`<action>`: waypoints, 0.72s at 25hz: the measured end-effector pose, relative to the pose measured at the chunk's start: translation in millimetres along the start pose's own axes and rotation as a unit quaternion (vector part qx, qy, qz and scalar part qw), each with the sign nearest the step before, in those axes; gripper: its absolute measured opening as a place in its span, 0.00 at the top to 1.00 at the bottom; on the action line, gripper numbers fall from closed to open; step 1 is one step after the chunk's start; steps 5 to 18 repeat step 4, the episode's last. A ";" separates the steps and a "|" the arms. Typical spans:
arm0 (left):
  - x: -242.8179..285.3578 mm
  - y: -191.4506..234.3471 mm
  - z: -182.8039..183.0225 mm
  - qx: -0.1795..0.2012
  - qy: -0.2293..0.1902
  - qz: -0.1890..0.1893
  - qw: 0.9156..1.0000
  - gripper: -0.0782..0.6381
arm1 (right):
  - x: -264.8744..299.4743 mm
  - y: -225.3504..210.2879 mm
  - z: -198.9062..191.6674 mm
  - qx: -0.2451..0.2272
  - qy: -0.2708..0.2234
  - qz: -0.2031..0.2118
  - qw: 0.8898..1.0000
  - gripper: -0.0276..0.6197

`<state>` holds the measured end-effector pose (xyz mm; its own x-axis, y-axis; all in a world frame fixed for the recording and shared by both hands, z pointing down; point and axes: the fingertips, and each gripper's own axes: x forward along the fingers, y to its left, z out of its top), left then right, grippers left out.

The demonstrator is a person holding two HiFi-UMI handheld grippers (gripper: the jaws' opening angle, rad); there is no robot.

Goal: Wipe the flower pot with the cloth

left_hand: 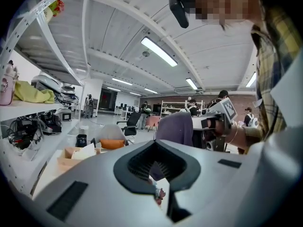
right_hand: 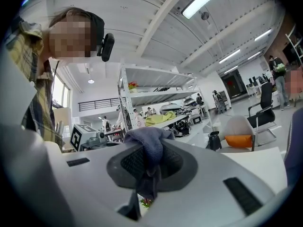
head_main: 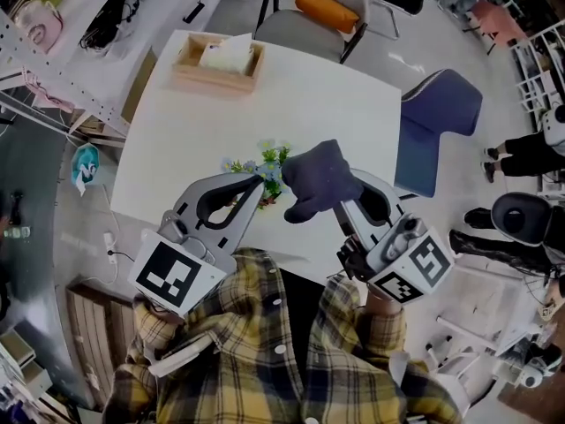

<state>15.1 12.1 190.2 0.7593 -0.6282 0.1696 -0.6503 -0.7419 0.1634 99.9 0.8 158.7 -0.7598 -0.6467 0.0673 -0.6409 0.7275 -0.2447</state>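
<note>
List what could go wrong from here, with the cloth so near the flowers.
1. The cloth, clamped in the right hand-held gripper, bulges right beside the flowers; a stroke may snag blossoms instead of the pot, which is hidden here.
2. The left hand-held gripper is shut at the flowers, but whether it pinches anything is unclear; unsteadied, they could tip.
3. They stand near the table's near edge and might be pushed off.
</note>
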 end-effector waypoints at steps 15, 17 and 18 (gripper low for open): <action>3.3 1.3 -5.5 -0.003 0.007 0.004 1.000 0.88 | -1.7 -4.1 -3.2 0.004 0.002 0.001 1.000 0.92; 3.3 1.3 -5.5 -0.003 0.007 0.004 1.000 0.88 | -1.7 -4.1 -3.2 0.004 0.002 0.001 1.000 0.92; 3.3 1.3 -5.5 -0.003 0.007 0.004 1.000 0.88 | -1.7 -4.1 -3.2 0.004 0.002 0.001 1.000 0.92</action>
